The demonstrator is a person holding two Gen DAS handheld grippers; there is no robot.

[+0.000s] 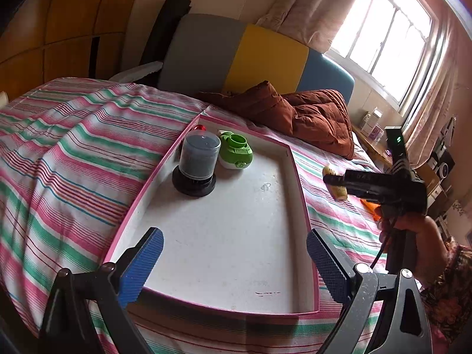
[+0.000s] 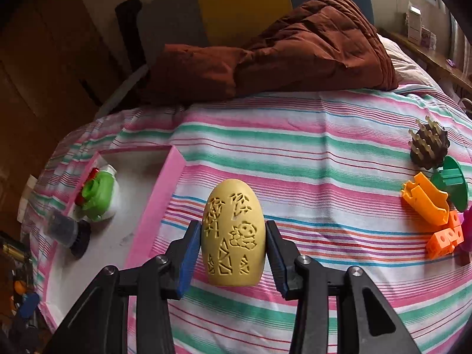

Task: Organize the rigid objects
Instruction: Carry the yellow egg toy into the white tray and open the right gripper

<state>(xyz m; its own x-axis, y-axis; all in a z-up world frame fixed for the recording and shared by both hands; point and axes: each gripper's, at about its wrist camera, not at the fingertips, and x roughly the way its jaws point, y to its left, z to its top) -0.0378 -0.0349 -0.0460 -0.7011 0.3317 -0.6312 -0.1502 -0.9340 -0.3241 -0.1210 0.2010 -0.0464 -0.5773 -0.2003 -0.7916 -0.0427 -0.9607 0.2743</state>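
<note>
- Gripping a pale yellow egg-shaped ornament with cut-out panda and bamboo patterns, my right gripper has its blue pads pressed against the egg's two sides, narrow end pointing away from me.
- The egg is over the pink, green and white striped bedsheet, just right of the tray's pink wall; whether its base touches the sheet I cannot tell.
- My left gripper is spread wide with nothing between its blue ribbed pads, hanging above the near end of the shallow white tray with a pink rim.
- At the far left of the tray stands a clear-domed cylinder filled with dark grey material on a black round base; touching or just beside it on the right is a green and white plastic shoe-shaped toy, and a small red piece peeks out behind the cylinder.
- From the left wrist view, my right hand holds its gripper to the right of the tray, with a sliver of the egg visible at its tip.
- Far right on the sheet lie a brown spiky ball with pale pegs, a green spool-shaped piece, an orange plastic boat-like piece and orange cubes, clustered together.
- A rust-brown quilted jacket is bunched at the far end of the bed.
</note>
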